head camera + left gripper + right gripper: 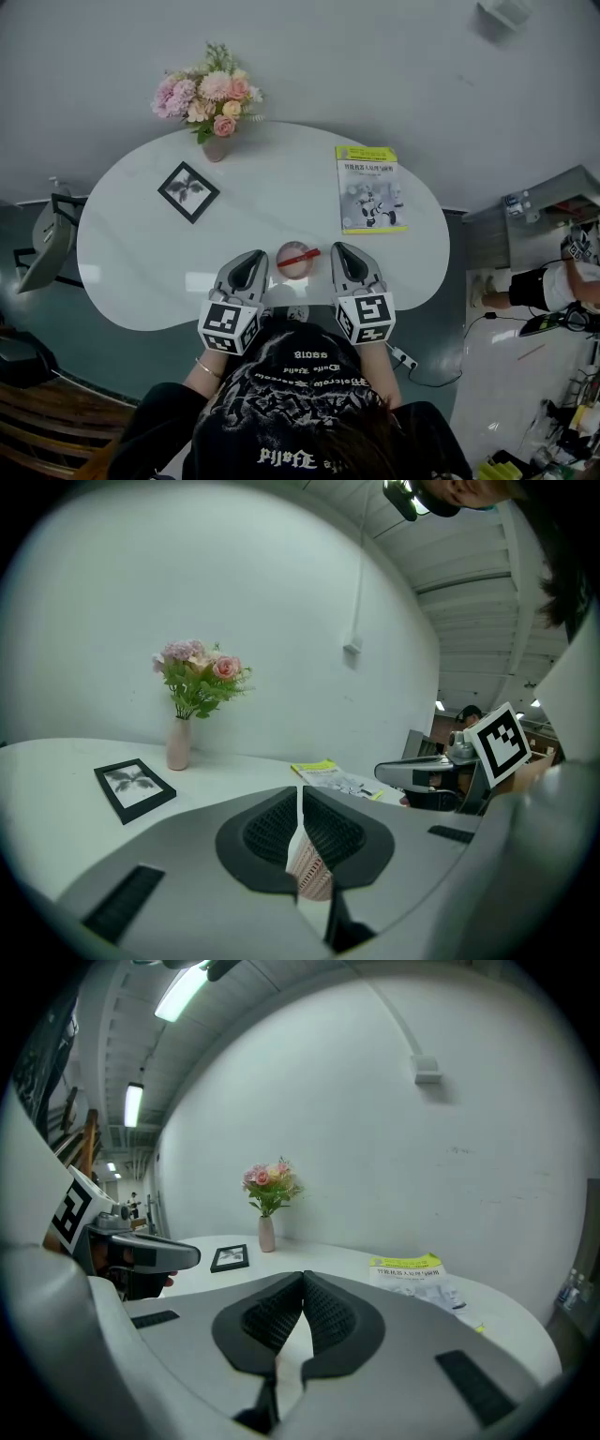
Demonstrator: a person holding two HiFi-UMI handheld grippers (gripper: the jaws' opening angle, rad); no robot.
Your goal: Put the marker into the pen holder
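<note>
1. Near the front edge of the white desk [141, 262]: a pink pen holder [292, 266], upright, standing between the two grippers.
2. Across the pen holder's rim: a red marker [300, 254], lying nearly flat and not down inside, with one end pointing toward the right gripper [339, 247]. Whether that end touches the gripper, impossible to tell.
3. Left gripper [254, 255]: just beside the pen holder on its left. Fingers [267, 832] clenched tip to tip and grasping nothing, with the holder's pink mesh glimpsed through the gap beneath the tips.
4. Right gripper: just beside the pen holder on the other side. Fingers [328, 1316] clenched together with nothing between them, only pale desk showing through the gap below.
5. Farther back on the desk, well apart from the grippers: a black-framed picture [188, 191] lying flat to the left, a yellow-topped booklet [369, 187] to the right, and a vase of pink flowers [212, 103] at the far edge.
6. Off the desk: a grey chair [47, 239] at the left end, and part of another person [548, 286] at the right edge of the head view.
</note>
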